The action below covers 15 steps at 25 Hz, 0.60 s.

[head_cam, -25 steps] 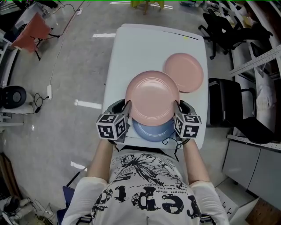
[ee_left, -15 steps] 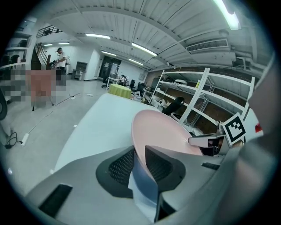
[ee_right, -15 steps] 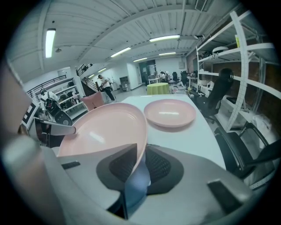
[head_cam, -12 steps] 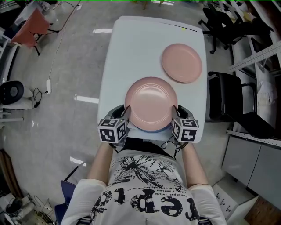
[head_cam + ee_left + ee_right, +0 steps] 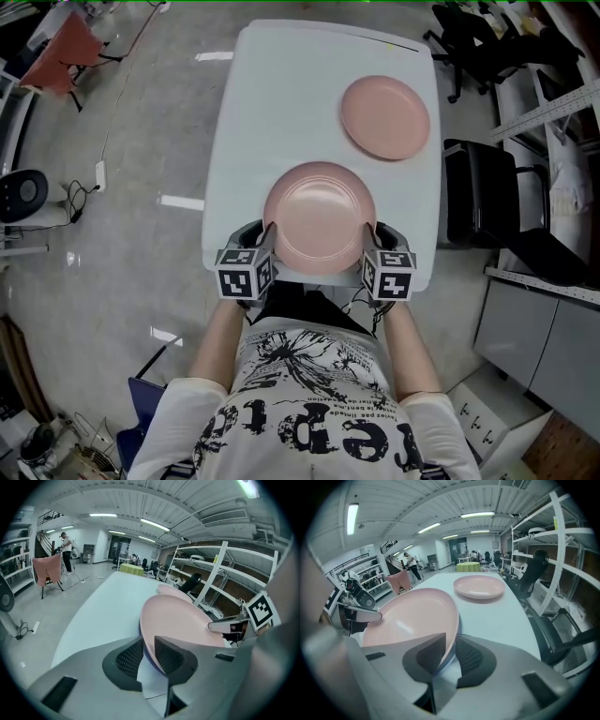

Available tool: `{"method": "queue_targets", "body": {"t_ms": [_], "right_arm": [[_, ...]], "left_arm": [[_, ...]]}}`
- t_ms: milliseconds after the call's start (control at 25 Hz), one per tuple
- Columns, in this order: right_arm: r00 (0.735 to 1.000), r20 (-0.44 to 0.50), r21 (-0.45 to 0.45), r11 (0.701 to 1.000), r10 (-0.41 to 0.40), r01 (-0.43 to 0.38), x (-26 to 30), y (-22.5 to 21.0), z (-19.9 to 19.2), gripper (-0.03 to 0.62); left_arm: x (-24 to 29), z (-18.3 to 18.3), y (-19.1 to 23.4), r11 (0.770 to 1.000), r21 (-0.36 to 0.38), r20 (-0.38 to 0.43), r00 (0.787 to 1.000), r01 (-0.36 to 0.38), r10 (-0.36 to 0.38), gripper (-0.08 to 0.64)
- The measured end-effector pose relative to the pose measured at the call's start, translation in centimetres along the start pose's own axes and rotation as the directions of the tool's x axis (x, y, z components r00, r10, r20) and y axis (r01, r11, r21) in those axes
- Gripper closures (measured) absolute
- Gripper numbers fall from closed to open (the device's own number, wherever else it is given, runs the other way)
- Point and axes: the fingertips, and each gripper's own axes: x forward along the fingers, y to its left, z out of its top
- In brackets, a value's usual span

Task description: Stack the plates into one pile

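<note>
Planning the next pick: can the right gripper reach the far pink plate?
Probably not yet: right gripper, jaws opening, has the near pink plate's rim between them. Nothing else blocks the far plate.

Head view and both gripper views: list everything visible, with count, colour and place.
table: one, white, middle of the floor
near pink plate: one, pink, table's near edge, directly over the blue plate
blue plate: one, blue, beneath it, only its rim showing
far pink plate: one, pink, table's far right corner, alone
chairs: at least two, black, right of the table
cloth: one, reddish, on a stand, far left
left tool: one, grey, shut on the near pink plate's left rim
right tool: one, grey, on its right rim, jaws opening
person: one, white printed shirt, bottom of head view
</note>
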Motion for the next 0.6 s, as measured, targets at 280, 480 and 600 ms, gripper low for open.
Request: {"method": "queue_targets", "body": {"t_ms": [280,480,600], "right_arm": [[0.999,-0.026,-0.012,0.999,-0.034,0.034,0.1,-0.8,-1.5,0.517],[0.998,-0.034,-0.032,0.998,-0.056,0.055,0.4,-0.9,-1.7,0.511],[0.998,-0.036,-0.038,0.998,-0.057,0.056,0.6,-1.0,-1.7,0.506]], "left_arm": [[1.0,-1.0,-0.5,1.000,0.021,-0.023,0.999,-0.022,0.022,0.475],[1.1,-1.1,-0.5,0.996,0.063,-0.024,0.997,-0.066,0.068,0.469],[1.3,-0.9,-0.3,0.994,0.070,-0.024,0.996,-0.079,0.081,0.469]]}}
